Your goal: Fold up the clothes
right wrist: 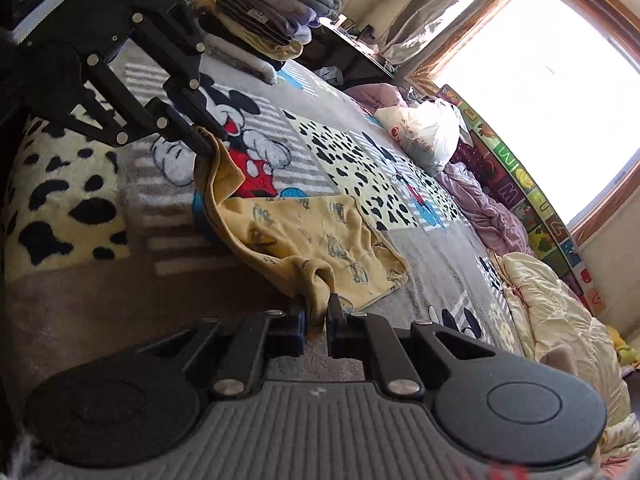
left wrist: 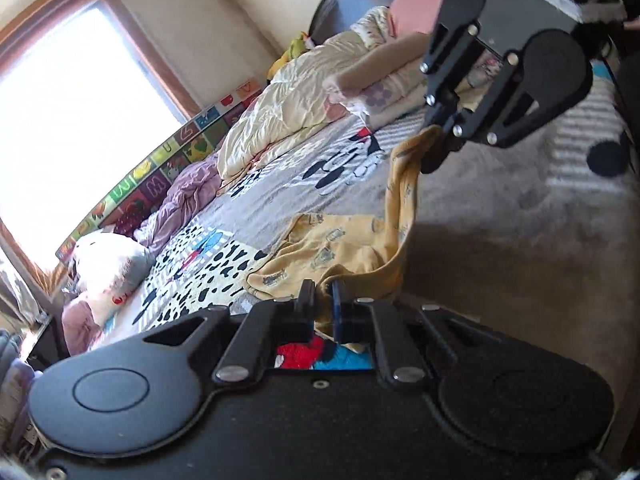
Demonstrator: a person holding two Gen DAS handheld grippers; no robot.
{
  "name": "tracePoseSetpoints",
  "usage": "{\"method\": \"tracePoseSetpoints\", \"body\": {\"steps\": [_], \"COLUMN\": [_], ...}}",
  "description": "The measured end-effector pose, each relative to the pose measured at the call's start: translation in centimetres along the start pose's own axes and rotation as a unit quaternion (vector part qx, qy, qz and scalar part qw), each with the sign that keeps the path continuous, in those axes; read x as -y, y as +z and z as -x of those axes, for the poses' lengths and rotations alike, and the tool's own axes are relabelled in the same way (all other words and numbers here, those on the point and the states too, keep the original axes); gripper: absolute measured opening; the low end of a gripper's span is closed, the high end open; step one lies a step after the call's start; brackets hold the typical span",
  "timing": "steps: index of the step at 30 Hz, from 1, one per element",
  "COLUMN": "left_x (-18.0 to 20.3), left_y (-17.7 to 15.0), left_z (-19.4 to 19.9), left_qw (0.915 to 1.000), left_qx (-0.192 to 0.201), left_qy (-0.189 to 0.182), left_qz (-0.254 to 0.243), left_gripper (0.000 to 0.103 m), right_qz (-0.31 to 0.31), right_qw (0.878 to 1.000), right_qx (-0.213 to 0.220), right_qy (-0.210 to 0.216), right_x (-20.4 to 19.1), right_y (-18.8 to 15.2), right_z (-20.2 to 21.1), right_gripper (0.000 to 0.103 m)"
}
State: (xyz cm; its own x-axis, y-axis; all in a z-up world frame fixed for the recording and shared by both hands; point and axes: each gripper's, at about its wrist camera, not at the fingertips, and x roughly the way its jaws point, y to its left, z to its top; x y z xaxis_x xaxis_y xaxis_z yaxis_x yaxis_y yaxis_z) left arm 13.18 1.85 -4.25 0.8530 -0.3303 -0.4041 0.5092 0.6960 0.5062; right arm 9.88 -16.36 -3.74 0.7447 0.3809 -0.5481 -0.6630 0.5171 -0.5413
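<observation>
Up close, each line below gives one part of the scene.

Left gripper [left wrist: 322, 300]: jaws nearly closed, pinching one edge of the yellow garment between its black fingers.

Right gripper [right wrist: 316, 312]: jaws nearly closed as well, clamped on a bunched fold at the garment's other end.

Yellow garment [right wrist: 304, 232]: a soft yellow piece of clothing with small grey printed figures. It hangs stretched between the two grippers, one edge lifted into a taut band, while the rest sags down and lies on the blanket.

Grippers to each other: apart, facing one another across the garment; each wrist view shows the other gripper at the far end of the cloth.

Blanket [left wrist: 500, 208]: grey plush bed cover printed with cartoon mice and cream panels with black spots, directly beneath the garment.

Stack of folded clothes [right wrist: 264, 24]: greys and tans, piled at the blanket's far end behind the left gripper.

Crumpled quilts [left wrist: 280, 100]: cream and lilac bedding heaped along the window side of the bed.

Window [right wrist: 532, 92]: bright, wood-framed, beyond the quilts.
</observation>
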Motion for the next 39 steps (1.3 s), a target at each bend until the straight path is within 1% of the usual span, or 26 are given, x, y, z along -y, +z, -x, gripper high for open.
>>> {"method": "tracePoseSetpoints", "body": {"steps": [4, 6, 8, 12, 15, 18, 21, 22, 23, 24, 25, 26, 27, 28, 29, 30, 31, 32, 33, 34, 35, 36, 37, 38, 39], "left_x": [-4.6, -6.8, -8.7, -11.1, -12.3, -12.9, -13.2, -13.3, -13.7, -14.2, -15.0, -15.9, -16.2, -16.2, -16.3, -16.3, -15.9, -15.5, -15.0, -14.5, -14.1, -13.6, -13.5, -13.4, -13.4], "left_y": [1.7, 2.5, 2.5, 2.0, 0.8, -0.2, -1.0, -1.3, -1.7, -2.0, -2.5, -3.1, -3.9, -4.7, -5.6, -6.4, -7.2, -7.4, -7.5, -7.5, -7.1, -6.6, -6.0, -5.7, -5.5], "left_z": [-3.7, -5.6, -7.6, -11.4, -13.7, -16.5, -18.8, -19.4, -20.1, -20.4, -20.1, -19.7, -18.9, -17.9, -16.8, -15.8, -15.0, -14.8, -14.6, -14.8, -15.1, -15.5, -16.5, -17.5, -18.2], "left_qw": [0.9973, 0.994, 0.9907, 0.986, 0.9813, 0.9786, 0.9753, 0.973, 0.9685, 0.9632, 0.9542, 0.9424, 0.9292, 0.9148, 0.8989, 0.8815, 0.8638, 0.8537, 0.8461, 0.8423, 0.8449, 0.8489, 0.8529, 0.8523, 0.8518], "left_qx": [-0.013, -0.02, -0.029, -0.052, -0.069, -0.087, -0.101, -0.103, -0.102, -0.098, -0.088, -0.076, -0.069, -0.063, -0.057, -0.051, -0.047, -0.048, -0.051, -0.051, -0.052, -0.054, -0.059, -0.067, -0.075], "left_qy": [-0.009, -0.014, -0.016, -0.026, -0.036, -0.047, -0.056, -0.057, -0.052, -0.044, -0.033, -0.022, -0.025, -0.034, -0.042, -0.05, -0.069, -0.082, -0.09, -0.099, -0.1, -0.097, -0.092, -0.092, -0.094], "left_qz": [0.072, 0.107, 0.132, 0.156, 0.176, 0.181, 0.188, 0.199, 0.221, 0.246, 0.284, 0.325, 0.362, 0.398, 0.433, 0.467, 0.497, 0.512, 0.523, 0.527, 0.523, 0.517, 0.51, 0.511, 0.51], "left_gripper": [0.007, 0.007, 0.007, 0.007, 0.007, 0.007, 0.007, 0.008, 0.01, 0.023, 0.039, 0.043, 0.043, 0.043, 0.043, 0.043, 0.046, 0.047, 0.048, 0.048, 0.047, 0.045, 0.033, 0.026, 0.011], "right_qz": [-0.08, -0.118, -0.155, -0.196, -0.222, -0.241, -0.256, -0.262, -0.273, -0.289, -0.313, -0.343, -0.385, -0.421, -0.448, -0.462, -0.476, -0.496, -0.521, -0.542, -0.552, -0.554, -0.556, -0.558, -0.562], "right_qw": [0.996, 0.991, 0.984, 0.973, 0.964, 0.954, 0.945, 0.942, 0.94, 0.937, 0.933, 0.925, 0.911, 0.897, 0.884, 0.877, 0.869, 0.856, 0.839, 0.823, 0.815, 0.815, 0.815, 0.815, 0.813], "right_qx": [-0.022, -0.033, -0.047, -0.07, -0.09, -0.115, -0.134, -0.139, -0.14, -0.135, -0.125, -0.112, -0.095, -0.078, -0.063, -0.053, -0.044, -0.036, -0.025, -0.016, -0.012, -0.012, -0.012, -0.013, -0.011], "right_qy": [0.042, 0.058, 0.073, 0.096, 0.115, 0.139, 0.153, 0.155, 0.151, 0.141, 0.127, 0.116, 0.111, 0.114, 0.117, 0.12, 0.126, 0.139, 0.156, 0.169, 0.173, 0.167, 0.16, 0.154, 0.154], "right_x": [5.9, 8.8, 11.4, 15.2, 17.6, 19.0, 19.7, 19.8, 19.9, 20.3, 21.2, 22.0, 22.7, 23.1, 23.2, 22.6, 22.0, 21.4, 21.1, 20.4, 19.8, 19.4, 18.9, 18.5, 18.1], "right_y": [2.1, 3.0, 3.2, 3.2, 3.1, 2.7, 2.1, 1.9, 1.6, 1.3, 0.9, 0.4, -0.4, -1.4, -2.2, -2.9, -3.5, -4.3, -5.1, -5.7, -6.1, -6.2, -6.3, -6.4, -6.5], "right_z": [-3.2, -5.2, -8.1, -12.7, -16.2, -20.2, -23.1, -23.9, -24.5, -24.9, -25.0, -25.0, -24.6, -24.0, -23.4, -22.6, -21.9, -21.4, -21.2, -21.0, -21.1, -21.5, -21.9, -22.3, -22.7], "right_gripper": [0.011, 0.011, 0.011, 0.011, 0.011, 0.011, 0.011, 0.012, 0.012, 0.013, 0.017, 0.026, 0.033, 0.042, 0.042, 0.042, 0.042, 0.042, 0.042, 0.044, 0.047, 0.048, 0.049, 0.043, 0.034]}}
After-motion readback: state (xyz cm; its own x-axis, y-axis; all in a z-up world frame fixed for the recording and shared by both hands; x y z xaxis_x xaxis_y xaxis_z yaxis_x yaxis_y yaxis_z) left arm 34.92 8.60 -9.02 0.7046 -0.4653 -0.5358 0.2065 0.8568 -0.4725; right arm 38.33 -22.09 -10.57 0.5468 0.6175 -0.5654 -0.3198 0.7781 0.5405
